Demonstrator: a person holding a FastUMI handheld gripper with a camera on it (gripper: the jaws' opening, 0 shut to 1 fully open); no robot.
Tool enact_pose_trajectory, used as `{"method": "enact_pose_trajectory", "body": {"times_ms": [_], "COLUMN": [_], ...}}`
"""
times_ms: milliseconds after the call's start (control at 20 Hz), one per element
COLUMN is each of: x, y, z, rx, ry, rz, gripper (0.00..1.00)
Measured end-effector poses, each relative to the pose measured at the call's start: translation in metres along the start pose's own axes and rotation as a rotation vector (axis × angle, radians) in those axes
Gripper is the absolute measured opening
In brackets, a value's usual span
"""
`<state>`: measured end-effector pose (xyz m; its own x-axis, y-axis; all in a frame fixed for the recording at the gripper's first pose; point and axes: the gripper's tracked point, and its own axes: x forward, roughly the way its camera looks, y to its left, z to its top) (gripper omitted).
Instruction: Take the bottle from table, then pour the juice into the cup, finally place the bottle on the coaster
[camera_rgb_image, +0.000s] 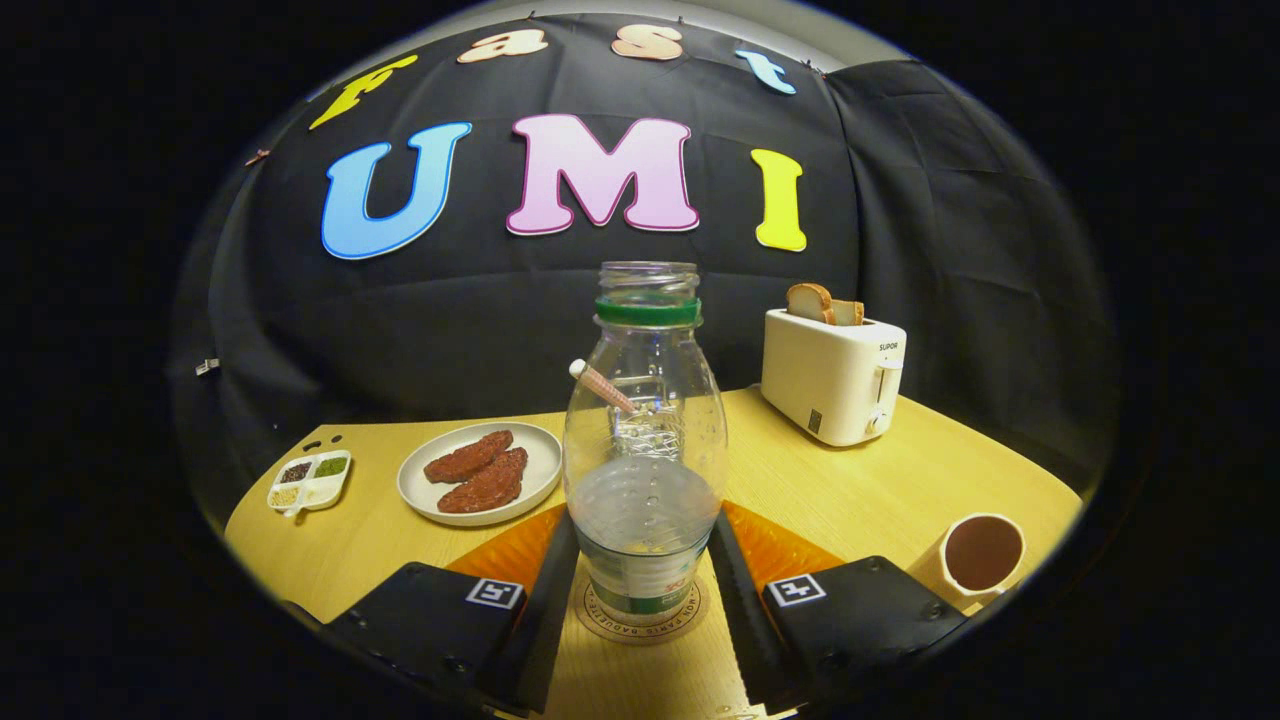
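Note:
A clear plastic bottle (645, 430) with a green neck ring and no cap stands upright on a round printed coaster (640, 618), between my fingers. A little clear liquid sits at its bottom. My gripper (645, 520) is shut on the bottle, one finger touching each side of its lower body. The cup (983, 555), pale outside and holding dark liquid, stands to the right, beside my right finger's mount.
An orange mat (505, 552) lies under the coaster on the wooden table (860, 480). Beyond on the left are a plate with two brown patties (480, 472) and a small divided dish (310, 480). A white toaster with bread (833, 375) stands at the back right.

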<state>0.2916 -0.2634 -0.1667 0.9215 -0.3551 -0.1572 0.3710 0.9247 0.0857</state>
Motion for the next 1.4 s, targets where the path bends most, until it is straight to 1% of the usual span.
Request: {"method": "enact_pose_trajectory", "body": {"times_ms": [150,450,500,550,600,750,850,1100,1300,1400], "x": [0.000,-0.001,-0.002,-0.004,-0.003,-0.008,-0.017,-0.044,-0.078,-0.102], "y": [0.000,-0.005,-0.006,-0.005,-0.003,-0.005,0.002,0.004,0.004,0.004], "z": [0.002,0.005,0.005,0.008,0.009,0.015,0.016,0.034,0.045,0.048], "rx": [-0.004,-0.023,-0.020,-0.016,-0.014,-0.022,-0.023,-0.038,-0.034,-0.011], "ry": [-0.008,-0.018,-0.017,-0.019,-0.025,-0.038,-0.041,-0.086,-0.110,-0.117], "rz": [-0.003,-0.021,-0.025,-0.023,-0.018,-0.018,0.018,0.028,0.024,0.035], "gripper": [0.74,0.79,0.84,0.99,1.00,1.00,1.00,0.99,0.99,0.99]}}
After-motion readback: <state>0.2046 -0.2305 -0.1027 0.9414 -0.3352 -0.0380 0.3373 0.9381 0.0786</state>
